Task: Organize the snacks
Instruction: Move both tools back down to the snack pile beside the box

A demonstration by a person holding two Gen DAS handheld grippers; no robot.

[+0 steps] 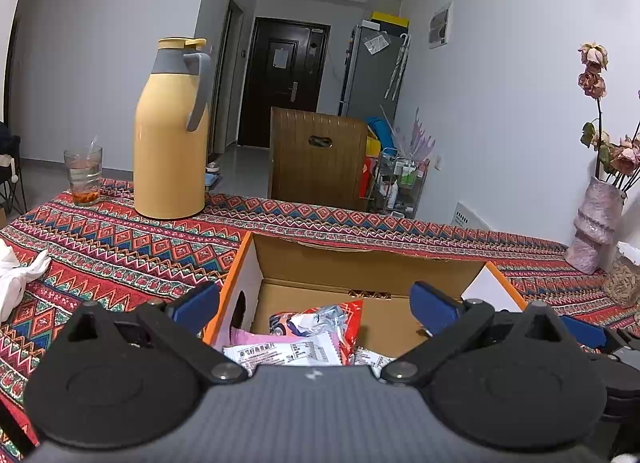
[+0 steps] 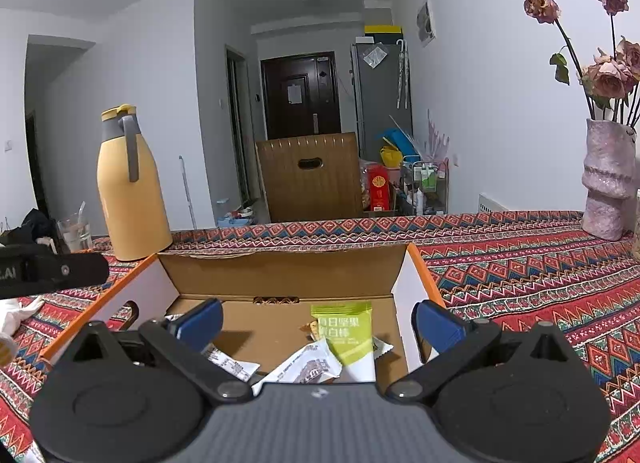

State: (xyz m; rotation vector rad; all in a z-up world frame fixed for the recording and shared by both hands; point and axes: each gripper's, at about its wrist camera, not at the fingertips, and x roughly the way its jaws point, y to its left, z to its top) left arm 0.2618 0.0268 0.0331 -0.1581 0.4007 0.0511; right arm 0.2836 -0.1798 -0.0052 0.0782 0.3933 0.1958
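Clearly, both the left gripper [image 1: 316, 303] and the right gripper [image 2: 316, 323] were spread wide and empty above the open orange-edged cardboard box [image 2: 280, 269], where the green snack packet [image 2: 348, 333] lay at the right. A good step would keep the jaws wide while withdrawing, so no wrapper catches.

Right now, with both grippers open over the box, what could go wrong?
1. The left gripper straddles the cardboard box wall, so closing could pinch it, not a snack.
2. The red packet overlaps the white packet; two may lift together.
3. The yellow thermos and glass stand close; a wide swing might tip them.
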